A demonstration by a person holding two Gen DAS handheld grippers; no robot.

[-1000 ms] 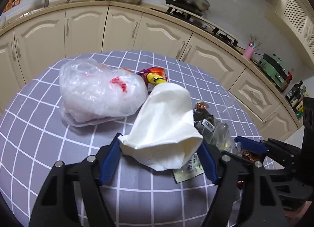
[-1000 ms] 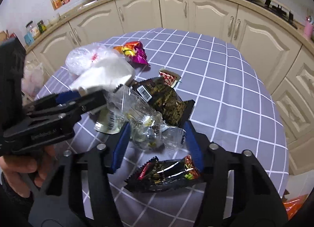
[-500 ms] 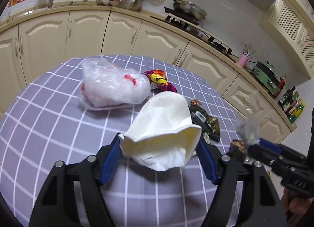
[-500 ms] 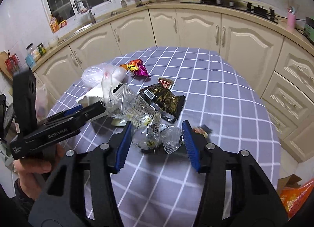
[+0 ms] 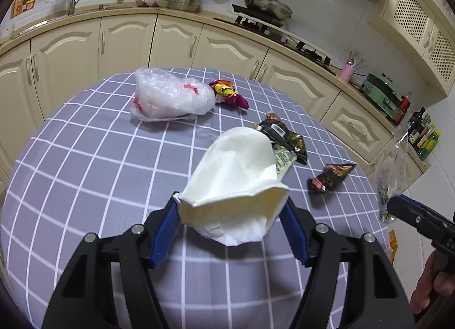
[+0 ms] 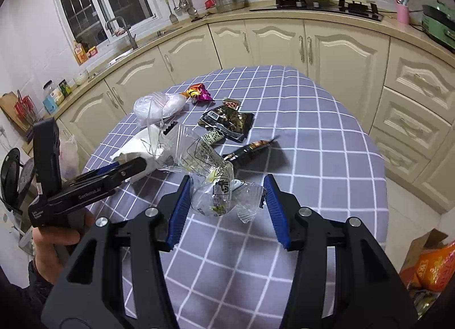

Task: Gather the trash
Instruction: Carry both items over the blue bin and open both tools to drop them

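My left gripper (image 5: 230, 206) has a crumpled white paper bag (image 5: 239, 164) between its blue pads, held above the checked tablecloth (image 5: 85, 158), and its jaws are closing on it. My right gripper (image 6: 227, 184) is shut on a crumpled clear plastic wrapper (image 6: 216, 192), lifted off the table. On the cloth lie a white plastic bag (image 5: 170, 95), a bright candy wrapper (image 5: 227, 93), a black snack packet (image 5: 284, 138) and a small dark packet (image 5: 331, 177). The right gripper (image 5: 398, 206) shows at the right edge of the left wrist view with its wrapper (image 5: 391, 169).
Cream kitchen cabinets (image 6: 341, 44) curve round behind the round table. A cardboard box with an orange bag (image 6: 432, 266) stands on the floor at the right. A person's hand (image 6: 57, 243) holds the left gripper beside the table's left edge.
Both grippers have drawn back from the table with their loads. The clear wrapper has come up off the cloth, leaving the small dark packet lying there.
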